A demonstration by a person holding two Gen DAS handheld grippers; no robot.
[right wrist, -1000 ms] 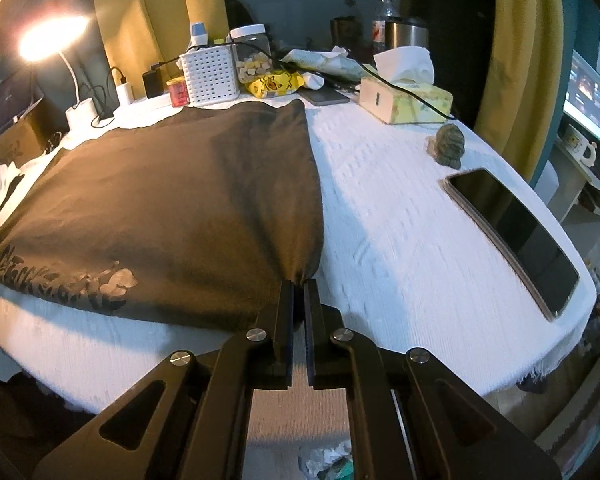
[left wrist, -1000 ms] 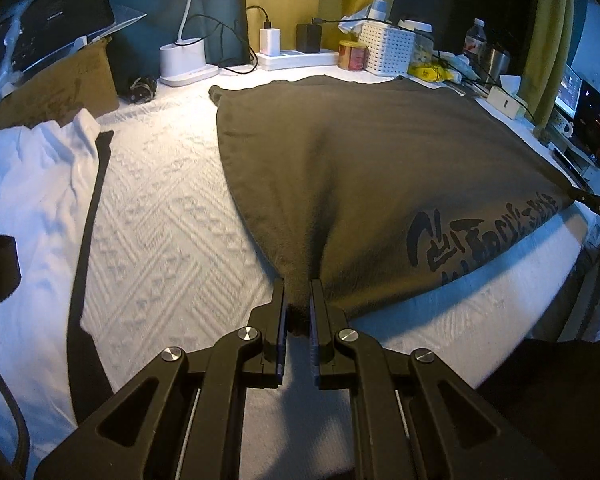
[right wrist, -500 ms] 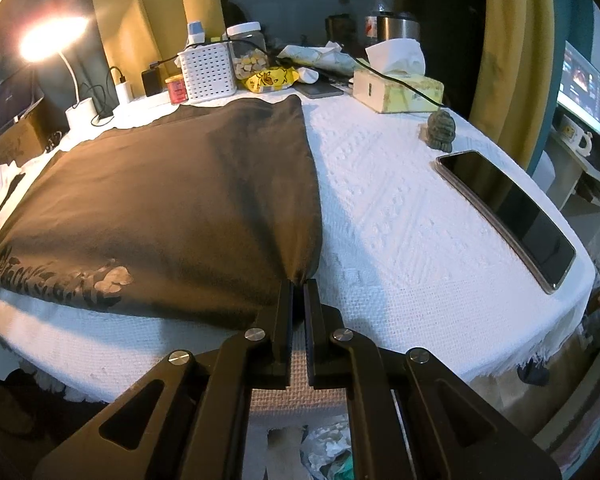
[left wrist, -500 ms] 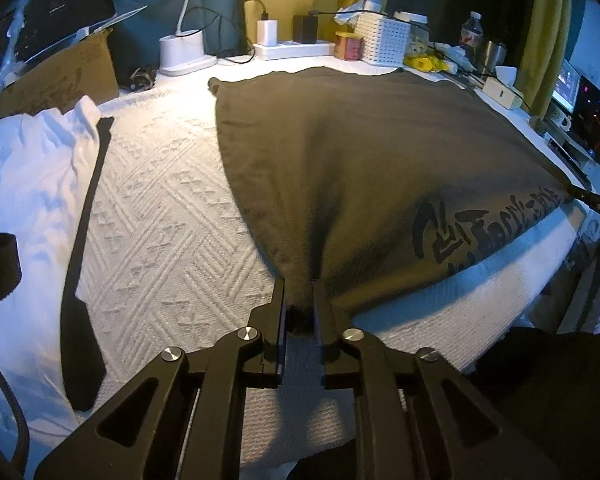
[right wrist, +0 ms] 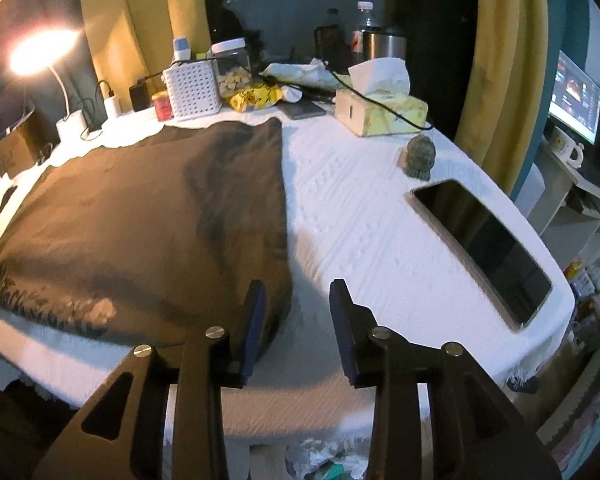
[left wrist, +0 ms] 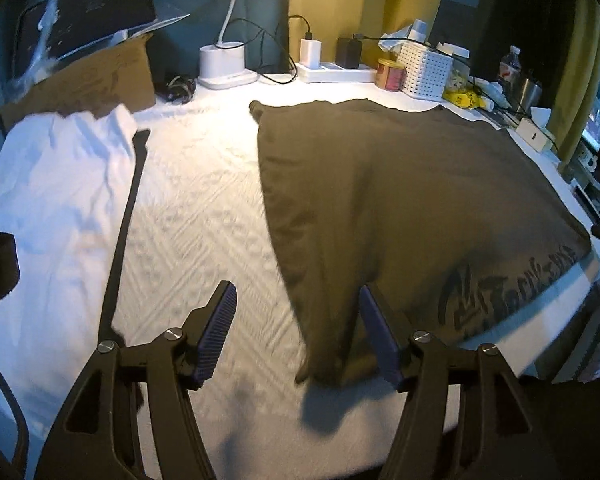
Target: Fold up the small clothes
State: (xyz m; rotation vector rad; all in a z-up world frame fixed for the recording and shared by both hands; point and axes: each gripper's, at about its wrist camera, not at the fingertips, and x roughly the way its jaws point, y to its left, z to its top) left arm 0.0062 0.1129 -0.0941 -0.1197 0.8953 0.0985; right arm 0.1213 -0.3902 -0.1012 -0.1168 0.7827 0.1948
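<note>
A dark brown garment with printed lettering near its front hem lies spread flat on the white textured tablecloth; it also shows in the right wrist view. My left gripper is open, just above the garment's near left corner, which lies between the fingers. My right gripper is open above the garment's near right corner, its left finger over the cloth edge. Neither holds anything.
A white garment with a black strap lies at the left. A lamp base, chargers, a white basket, a tissue box, a small figurine and a tablet stand around the table edges.
Both grippers were shut on the garment's near corners and have opened, letting the corners drop onto the table. The garment now lies flat.
</note>
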